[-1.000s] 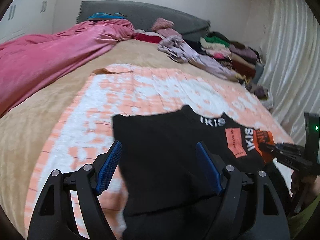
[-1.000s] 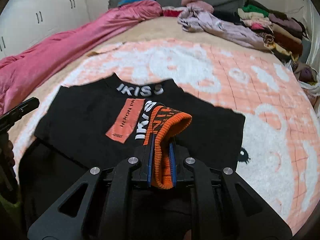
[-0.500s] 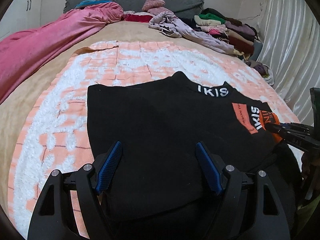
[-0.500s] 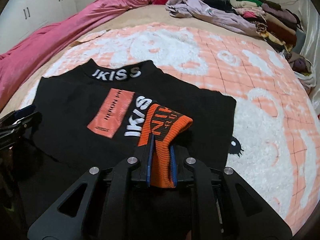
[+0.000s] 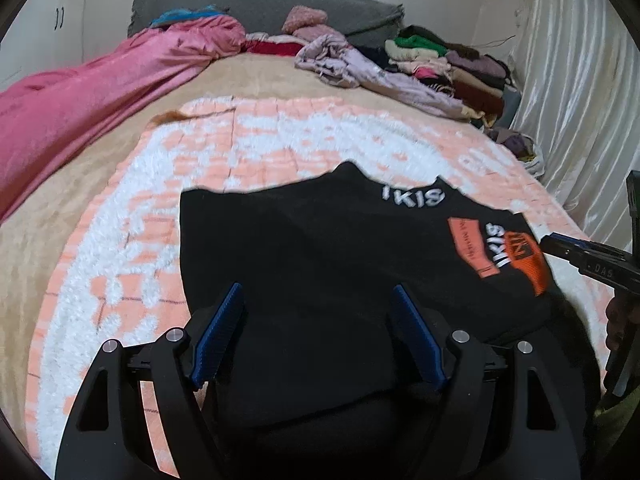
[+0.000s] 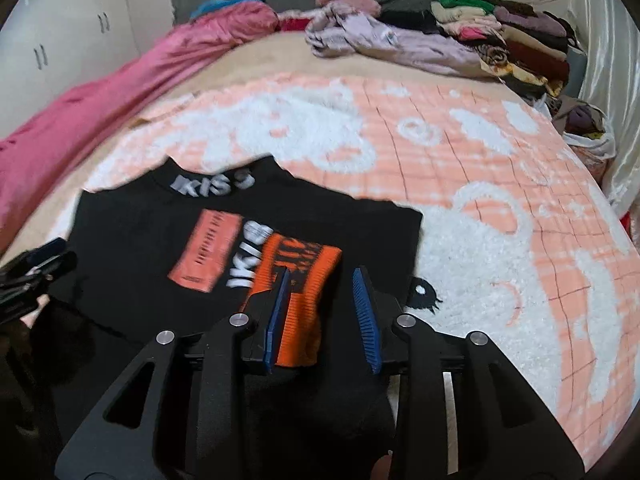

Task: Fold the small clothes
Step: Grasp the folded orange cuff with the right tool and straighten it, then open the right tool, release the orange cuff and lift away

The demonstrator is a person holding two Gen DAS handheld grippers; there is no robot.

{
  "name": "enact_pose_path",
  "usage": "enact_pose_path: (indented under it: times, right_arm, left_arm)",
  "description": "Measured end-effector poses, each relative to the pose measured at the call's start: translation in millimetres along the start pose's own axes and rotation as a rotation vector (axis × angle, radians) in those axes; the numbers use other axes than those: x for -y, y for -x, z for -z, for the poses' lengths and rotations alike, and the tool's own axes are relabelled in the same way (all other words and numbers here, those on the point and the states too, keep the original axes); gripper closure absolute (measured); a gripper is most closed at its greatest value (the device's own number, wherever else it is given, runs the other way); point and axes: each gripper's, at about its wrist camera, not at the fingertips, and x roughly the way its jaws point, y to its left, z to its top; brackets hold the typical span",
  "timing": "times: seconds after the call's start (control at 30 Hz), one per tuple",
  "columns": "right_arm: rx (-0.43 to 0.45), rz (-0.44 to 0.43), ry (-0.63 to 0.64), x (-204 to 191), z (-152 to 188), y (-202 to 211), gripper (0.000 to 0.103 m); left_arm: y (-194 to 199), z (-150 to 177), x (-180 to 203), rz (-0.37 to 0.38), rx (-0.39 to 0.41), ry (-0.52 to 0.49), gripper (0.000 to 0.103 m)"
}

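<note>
A black garment (image 5: 320, 256) with white "IKISS" lettering and an orange patch lies folded on the orange-and-white blanket (image 5: 260, 140); it also shows in the right wrist view (image 6: 132, 240). Its orange ribbed cuff (image 6: 300, 272) lies flat on top of it. My left gripper (image 5: 318, 304) is open over the garment's near edge, holding nothing. My right gripper (image 6: 322, 284) is open, its jaws on either side of the orange cuff, which lies loose. The right gripper's tip shows at the right edge of the left wrist view (image 5: 576, 252).
A pink duvet (image 5: 92, 92) runs along the bed's left side. A loose lilac garment (image 6: 392, 40) and a stack of folded clothes (image 6: 512, 36) sit at the far right by the grey headboard (image 5: 260, 4). A white curtain (image 5: 580, 100) hangs on the right.
My right gripper has opened and let go of the orange cuff, which now lies flat on the garment. The left gripper stayed open over the garment's near edge.
</note>
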Motion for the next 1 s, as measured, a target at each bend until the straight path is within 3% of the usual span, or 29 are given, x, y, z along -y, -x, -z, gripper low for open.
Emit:
enact_pose_path:
  times: [0.2,0.4,0.6,0.7,0.87,1.0]
  right_arm:
    - [0.025,-0.056,0.083,-29.1,1.5,10.4,0.065]
    - [-0.026,-0.09,0.131,-50.7,13.3,-5.1,0.064]
    - [-0.126,-0.078,0.114,-47.1,27.6,-32.1,0.063]
    - [-0.128,-0.104,0.081,-41.9,29.2,-35.5,0.063]
    - [-0.12,-0.107,0.074,-43.0,27.6,-29.1,0.06]
    - [-0.099,-0.123,0.053,-41.6,22.8,-22.3,0.048]
  left_arm:
    - [11.8,-2.2,16.9,0.01,0.022,-0.05,0.023]
    - [1.5,3.3,27.1,0.009,-0.025,-0.091,0.023]
    - [-14.4,12.3,27.2,-0.02,-0.089,-0.116,0.023]
    - [-18.4,14.8,28.7,-0.013,-0.099,-0.124,0.016]
    - [-17.4,15.8,29.9,-0.018,-0.103,-0.123,0.016]
    - [-11.7,12.4,28.3,0.005,-0.098,-0.101,0.016]
